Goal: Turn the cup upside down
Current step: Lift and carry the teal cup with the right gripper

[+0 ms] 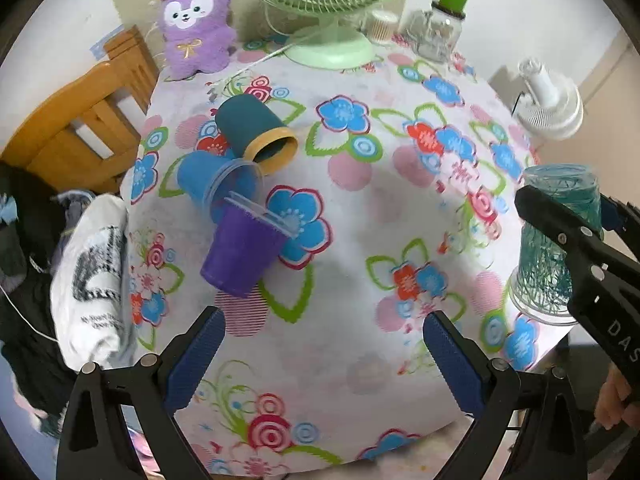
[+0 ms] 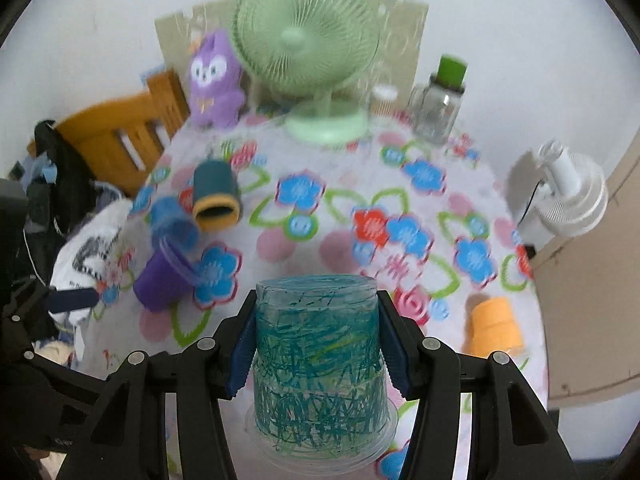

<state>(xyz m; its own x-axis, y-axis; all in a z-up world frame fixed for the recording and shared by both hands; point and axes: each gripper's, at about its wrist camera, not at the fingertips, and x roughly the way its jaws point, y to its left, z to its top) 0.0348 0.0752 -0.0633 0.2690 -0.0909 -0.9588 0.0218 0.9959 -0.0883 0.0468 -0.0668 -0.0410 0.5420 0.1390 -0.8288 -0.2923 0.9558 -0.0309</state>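
Note:
A clear cup with teal scribbles (image 2: 320,364) stands upside down, rim on the floral tablecloth, near the table's front right edge; it also shows in the left wrist view (image 1: 556,240). My right gripper (image 2: 316,344) has a blue pad on each side of the cup, touching or nearly touching it. My left gripper (image 1: 324,356) is open and empty above the tablecloth. A purple cup (image 1: 244,252), a blue cup (image 1: 212,184) and a dark teal cup with a yellow rim (image 1: 256,132) lie on their sides at the left.
An orange cup (image 2: 494,328) stands upside down at the right. A green fan (image 1: 328,8), a purple plush toy (image 1: 196,24) and a glass jar with a green lid (image 1: 440,28) stand at the back. A wooden chair (image 1: 72,128) is left, a white fan (image 1: 548,100) right.

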